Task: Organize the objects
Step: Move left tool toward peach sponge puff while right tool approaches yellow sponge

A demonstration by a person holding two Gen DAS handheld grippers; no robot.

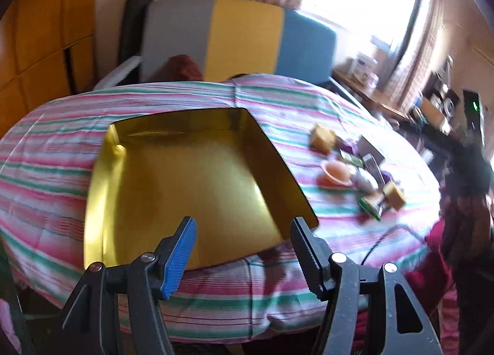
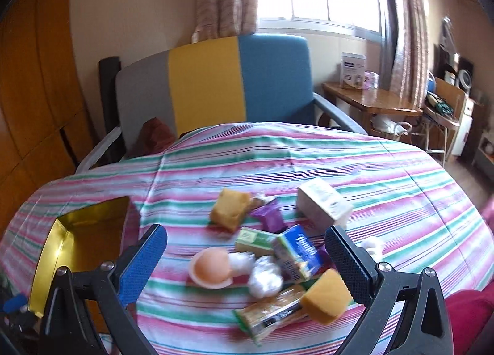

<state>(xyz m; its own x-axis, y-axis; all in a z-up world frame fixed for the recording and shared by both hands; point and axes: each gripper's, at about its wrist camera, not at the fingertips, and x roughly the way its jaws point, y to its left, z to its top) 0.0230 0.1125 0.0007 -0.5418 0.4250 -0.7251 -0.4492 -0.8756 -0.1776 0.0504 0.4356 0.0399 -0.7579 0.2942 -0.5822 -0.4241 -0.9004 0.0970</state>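
Note:
An empty gold tin box sits on the striped cloth; its corner also shows in the right wrist view, gold tin box. My left gripper hangs open over the box's near edge, nothing between its fingers. To the right lies a pile of small items: two yellow sponges, a peach cup, a blue carton, a green packet, a purple packet, a white box, a snack bar and a clear wrapper. My right gripper hovers open above the pile, holding nothing.
The striped cloth covers a rounded table. Behind it stands a grey, yellow and blue chair. A wooden side table with boxes is at the right under the window. A red cloth lies at the near right edge.

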